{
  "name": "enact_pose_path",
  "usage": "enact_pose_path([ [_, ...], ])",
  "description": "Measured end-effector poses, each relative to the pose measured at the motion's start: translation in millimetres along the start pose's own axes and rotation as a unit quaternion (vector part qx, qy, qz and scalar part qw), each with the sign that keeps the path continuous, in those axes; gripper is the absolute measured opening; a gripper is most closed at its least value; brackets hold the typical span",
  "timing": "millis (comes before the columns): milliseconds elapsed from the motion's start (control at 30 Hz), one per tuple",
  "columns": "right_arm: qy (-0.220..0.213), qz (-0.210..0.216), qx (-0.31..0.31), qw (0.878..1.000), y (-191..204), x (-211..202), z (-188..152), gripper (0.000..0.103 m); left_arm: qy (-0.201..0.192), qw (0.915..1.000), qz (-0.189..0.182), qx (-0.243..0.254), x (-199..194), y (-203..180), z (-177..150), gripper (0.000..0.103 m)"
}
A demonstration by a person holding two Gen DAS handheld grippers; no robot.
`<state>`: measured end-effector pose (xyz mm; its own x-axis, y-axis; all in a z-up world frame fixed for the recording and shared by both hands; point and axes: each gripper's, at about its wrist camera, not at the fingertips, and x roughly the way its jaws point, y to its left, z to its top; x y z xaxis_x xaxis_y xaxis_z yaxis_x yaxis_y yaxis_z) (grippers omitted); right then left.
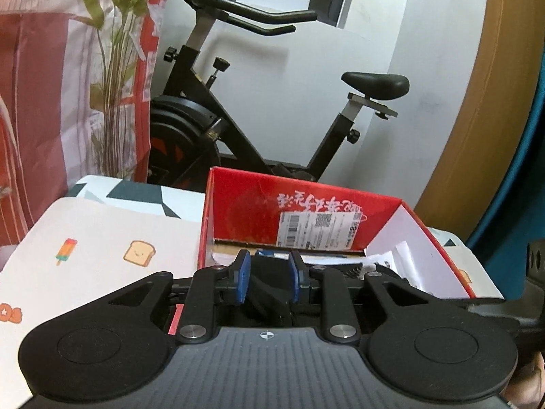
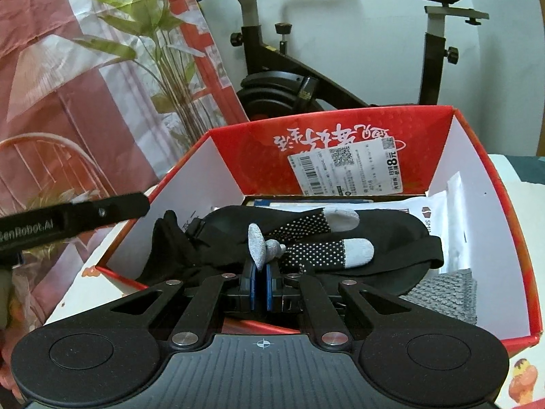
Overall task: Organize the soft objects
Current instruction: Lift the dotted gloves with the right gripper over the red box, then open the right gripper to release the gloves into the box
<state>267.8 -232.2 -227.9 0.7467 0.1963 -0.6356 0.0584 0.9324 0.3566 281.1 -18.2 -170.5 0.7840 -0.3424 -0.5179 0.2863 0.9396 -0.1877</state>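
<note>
Right tool (image 2: 260, 272): blue pads clenched on a grey fingertip of the black dotted glove (image 2: 316, 250), which lies draped over dark fabric inside the red cardboard box (image 2: 477, 156). Left tool (image 1: 269, 271): pads parted, black cloth (image 1: 265, 293) lying between them; whether they press it cannot be told. Box: open-topped, white inner walls, shipping label (image 2: 347, 167) on far wall, standing on the table (image 1: 102, 238) with its cartoon-print cover. Grey knitted item (image 2: 446, 293) in the box's right corner. Behind: exercise bike (image 1: 272, 109), patterned curtain (image 1: 41, 102).
</note>
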Motion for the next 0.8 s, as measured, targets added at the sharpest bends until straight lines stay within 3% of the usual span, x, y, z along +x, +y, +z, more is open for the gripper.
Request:
enact_pose_path([
  [233,-0.007,-0.042,-0.011,0.999,-4.8,-7.3,-0.9,0.008,-0.004,0.9999,-0.004,0.013,-10.7,-2.2,-7.8,0.025],
  [367,-0.008,-0.059,-0.014,0.998,-6.0,-11.4,-1.1,0.020,0.000,0.9999,-0.006,0.013,-13.3,-3.7,-11.2,0.025],
  [533,-0.021,-0.086,-0.033,0.996,-3.6,-22.3,-3.9,0.027,0.000,0.9999,-0.005,0.016,-18.7,-4.8,-14.7,0.025],
  [633,-0.032,-0.101,-0.049,0.993,-0.9,-29.4,-6.5,0.038,0.000,0.9998,-0.004,0.018,-22.6,-5.1,-17.0,0.025],
  [700,-0.042,-0.109,-0.057,0.992,0.8,-35.5,-9.0,0.049,0.001,0.9998,-0.002,0.019,-24.9,-5.5,-19.2,0.030],
  [733,-0.047,-0.111,-0.060,0.991,1.4,-38.5,-10.2,0.050,0.001,0.9998,-0.001,0.019,-26.2,-5.4,-20.4,0.036],
  [800,-0.055,-0.109,-0.063,0.991,2.2,-44.6,-12.4,0.063,0.001,0.9998,0.005,0.018,-29.2,-5.4,-23.4,0.052],
])
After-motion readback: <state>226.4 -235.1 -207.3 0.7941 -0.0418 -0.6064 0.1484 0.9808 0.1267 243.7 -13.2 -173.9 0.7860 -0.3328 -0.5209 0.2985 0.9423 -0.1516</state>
